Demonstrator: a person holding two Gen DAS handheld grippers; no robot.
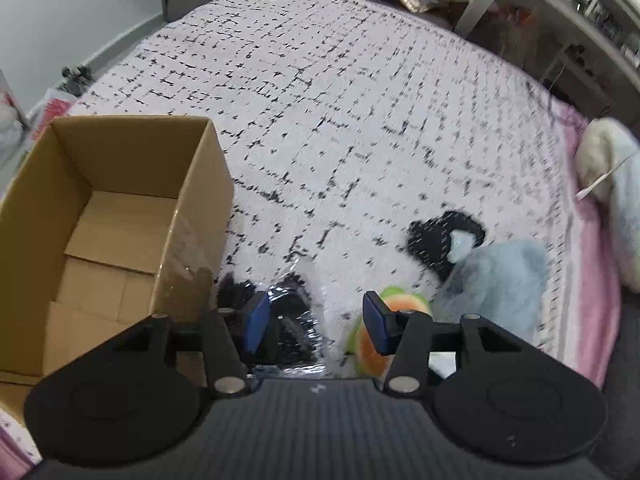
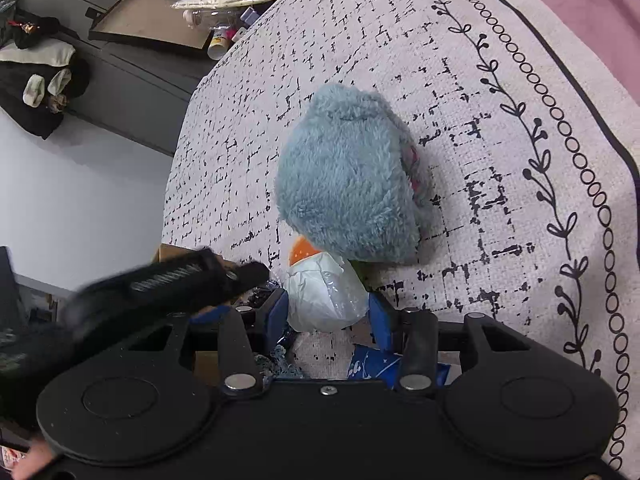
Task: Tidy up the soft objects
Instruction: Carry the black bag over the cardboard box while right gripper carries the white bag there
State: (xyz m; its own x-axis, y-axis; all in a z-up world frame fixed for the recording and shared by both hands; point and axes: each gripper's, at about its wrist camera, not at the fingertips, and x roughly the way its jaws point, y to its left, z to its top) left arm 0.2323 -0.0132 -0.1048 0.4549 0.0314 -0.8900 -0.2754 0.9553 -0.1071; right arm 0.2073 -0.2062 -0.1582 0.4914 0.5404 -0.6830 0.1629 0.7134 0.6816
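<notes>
White speckled bedspread [image 1: 340,100] carries an open cardboard box [image 1: 120,208]. Left gripper [image 1: 316,322] gapes wide, holding nothing; right gripper [image 2: 328,316] clasps a white plastic-wrapped bundle [image 2: 326,296] beside a blue plush toy [image 2: 348,176].

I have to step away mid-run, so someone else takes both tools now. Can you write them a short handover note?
Left tool: open, holding nothing, hovering just right of the cardboard box.
Right tool: jaws around a white plastic-wrapped item; whether they grip it is unclear.
Things: blue plush toy lies on the patterned bedspread; an orange-and-green soft toy lies beside it, near the left tool. Another pale plush sits at the bed's right edge.
Done: nothing seen in the box.
Left: all soft items, presumably into the box.
</notes>
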